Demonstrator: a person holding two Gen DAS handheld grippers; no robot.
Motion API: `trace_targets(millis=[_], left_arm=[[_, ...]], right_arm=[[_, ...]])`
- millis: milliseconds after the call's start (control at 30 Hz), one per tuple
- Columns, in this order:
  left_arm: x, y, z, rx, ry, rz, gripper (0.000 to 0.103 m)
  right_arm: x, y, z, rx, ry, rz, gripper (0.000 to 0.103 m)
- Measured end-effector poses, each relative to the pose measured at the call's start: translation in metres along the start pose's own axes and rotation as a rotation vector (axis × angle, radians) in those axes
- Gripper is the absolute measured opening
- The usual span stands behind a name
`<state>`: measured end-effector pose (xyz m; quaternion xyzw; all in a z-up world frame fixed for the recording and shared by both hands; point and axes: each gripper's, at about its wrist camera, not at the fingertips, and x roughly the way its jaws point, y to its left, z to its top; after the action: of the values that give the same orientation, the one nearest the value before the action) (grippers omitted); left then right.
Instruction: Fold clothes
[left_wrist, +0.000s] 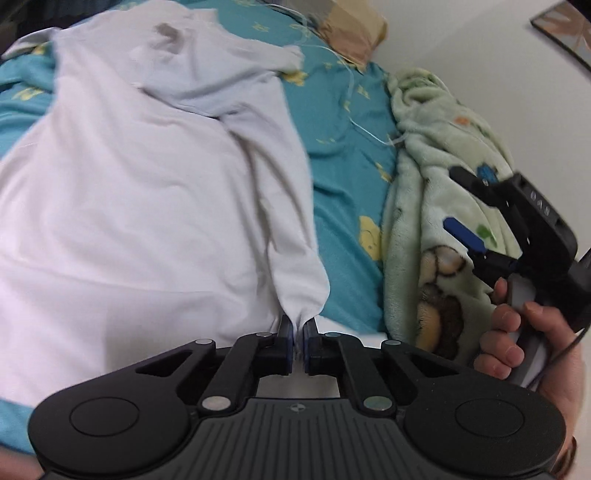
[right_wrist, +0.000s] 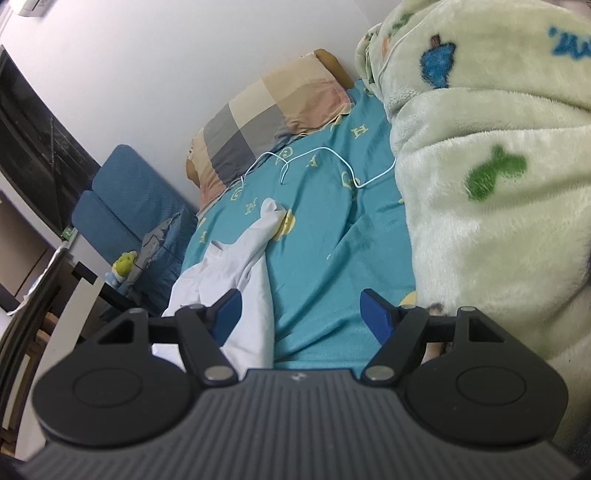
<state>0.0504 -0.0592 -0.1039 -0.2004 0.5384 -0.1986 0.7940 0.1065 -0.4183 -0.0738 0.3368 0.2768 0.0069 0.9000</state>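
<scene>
The room is a bedroom with white walls; the working surface is a bed (left_wrist: 343, 155) under a teal sheet printed with yellow letters and faces. A checked pillow (right_wrist: 269, 122) lies at the head of the bed, and a pale green fleece blanket (right_wrist: 491, 206) is heaped along the bed's far side, against the wall. A thin white cable (right_wrist: 314, 158) trails across the sheet between pillow and blanket.

The white shirt (left_wrist: 140, 206) lies spread over the near part of the bed, collar toward the pillow, one sleeve thrown out across the sheet. It is rumpled, with a long ridge along its right-hand side. I cannot settle from this whether it is being laid out or is partway through a fold.

My left gripper (left_wrist: 299, 339) is pinched onto a corner at the shirt's lower right edge; the fabric bunches between the pads. My right gripper (right_wrist: 301, 314) stands wide apart with nothing in it, over bare sheet between the shirt and the blanket.

Risks, in my judgement: the left grip holds only a small gather of cloth, so a quick pull may slip it free or drag the whole shirt and deepen the creases. With one corner held alone, any lift would skew the hem. The right gripper could snag the fleece or the cable.

Containers: none are in view.
</scene>
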Motion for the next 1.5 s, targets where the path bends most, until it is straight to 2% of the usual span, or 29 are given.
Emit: trace_targets(millis=[167,333,400,500,533,600,633,733,833,1000,1133,1233,1400,1433,1500], left_arm=[[-0.005,0.049,0.002,-0.094,0.044,0.095,0.005],[-0.010,0.053,0.002,-0.098,0.057,0.061,0.009],[-0.012,0.054,0.002,-0.097,0.062,0.044,0.019],[-0.015,0.054,0.002,-0.096,0.068,0.018,0.041],[-0.016,0.055,0.002,-0.096,0.070,0.009,0.044],[-0.018,0.055,0.002,-0.095,0.074,-0.009,0.055],[-0.019,0.055,0.002,-0.094,0.077,-0.018,0.057],[-0.023,0.050,0.006,-0.078,0.063,-0.045,0.058],[-0.027,0.054,0.020,-0.120,0.021,-0.067,0.060],[-0.020,0.073,0.084,-0.241,-0.117,-0.045,0.065],[0.004,0.090,0.150,-0.317,-0.202,-0.030,0.066],[0.034,0.090,0.192,-0.322,-0.233,0.000,0.067],[0.084,0.090,0.233,-0.290,-0.280,0.043,0.061],[0.092,0.090,0.238,-0.285,-0.266,0.058,0.058],[0.108,0.090,0.247,-0.274,-0.239,0.087,0.035]], right_arm=[[0.018,0.011,-0.008,-0.033,0.095,0.024,0.074],[0.030,0.026,-0.023,-0.085,0.181,0.047,0.074],[0.033,0.031,-0.028,-0.099,0.203,0.052,0.074],[0.039,0.034,-0.034,-0.093,0.238,0.077,0.074],[0.042,0.035,-0.037,-0.084,0.252,0.090,0.074],[0.049,0.036,-0.042,-0.069,0.277,0.110,0.074],[0.052,0.038,-0.044,-0.067,0.285,0.118,0.073],[0.059,0.047,-0.050,-0.098,0.300,0.139,0.073],[0.060,0.063,-0.059,-0.161,0.328,0.176,0.071],[0.051,0.089,-0.083,-0.285,0.379,0.179,0.071],[0.055,0.095,-0.089,-0.318,0.394,0.173,0.071],[0.062,0.098,-0.094,-0.335,0.434,0.215,0.071],[0.069,0.112,-0.113,-0.430,0.519,0.276,0.068],[0.070,0.115,-0.117,-0.452,0.538,0.287,0.067],[0.073,0.120,-0.126,-0.494,0.571,0.301,0.067]])
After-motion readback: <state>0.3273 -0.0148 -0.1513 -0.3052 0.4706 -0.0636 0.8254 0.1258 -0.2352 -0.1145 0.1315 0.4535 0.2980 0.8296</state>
